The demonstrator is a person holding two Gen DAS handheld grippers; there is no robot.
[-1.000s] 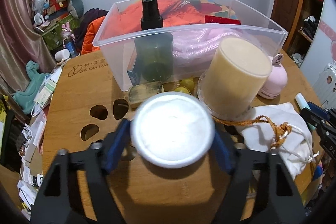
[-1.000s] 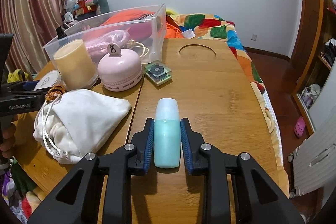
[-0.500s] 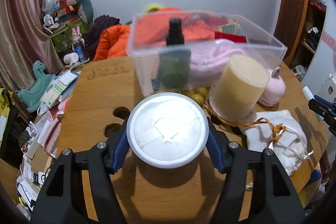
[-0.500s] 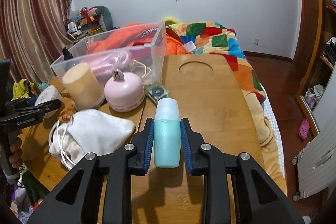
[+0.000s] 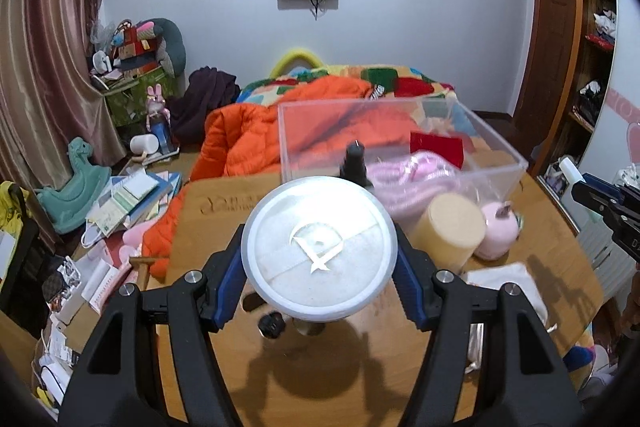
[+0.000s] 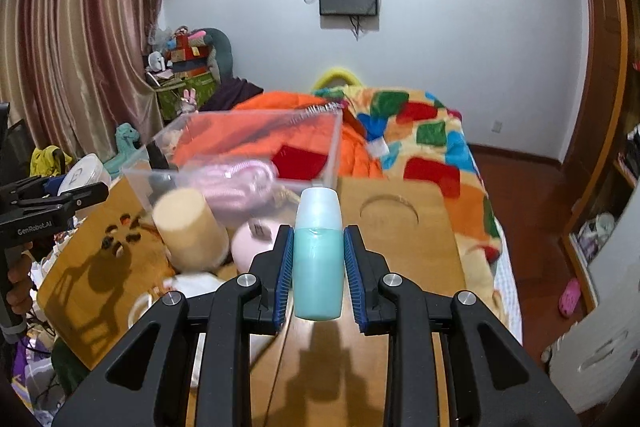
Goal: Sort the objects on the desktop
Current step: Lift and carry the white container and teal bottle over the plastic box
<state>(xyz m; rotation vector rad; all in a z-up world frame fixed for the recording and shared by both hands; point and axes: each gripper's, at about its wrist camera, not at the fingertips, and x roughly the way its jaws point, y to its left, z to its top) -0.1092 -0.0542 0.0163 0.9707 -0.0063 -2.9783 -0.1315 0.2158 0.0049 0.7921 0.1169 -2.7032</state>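
Note:
My left gripper point(image 5: 319, 275) is shut on a round white jar point(image 5: 319, 247) with a logo on its lid and holds it well above the wooden table point(image 5: 224, 219). My right gripper point(image 6: 318, 259) is shut on a teal bottle point(image 6: 318, 271) with a frosted cap, also lifted above the table. A clear plastic bin point(image 5: 496, 151) stands at the table's far side; it holds a dark spray bottle point(image 5: 354, 163), a pink bundle and a red box. The bin also shows in the right wrist view point(image 6: 336, 143). The right gripper shows at the right edge of the left wrist view point(image 5: 600, 203).
A cream cylinder point(image 5: 446, 231), a pink round device point(image 5: 498, 231) and a white drawstring bag point(image 5: 508, 287) stay on the table in front of the bin. A bed with an orange jacket point(image 5: 248, 139) lies behind it. Clutter covers the floor at the left.
Both grippers have risen with their objects; the table and bin now sit lower and farther off in both views. The jar has lifted off the table.

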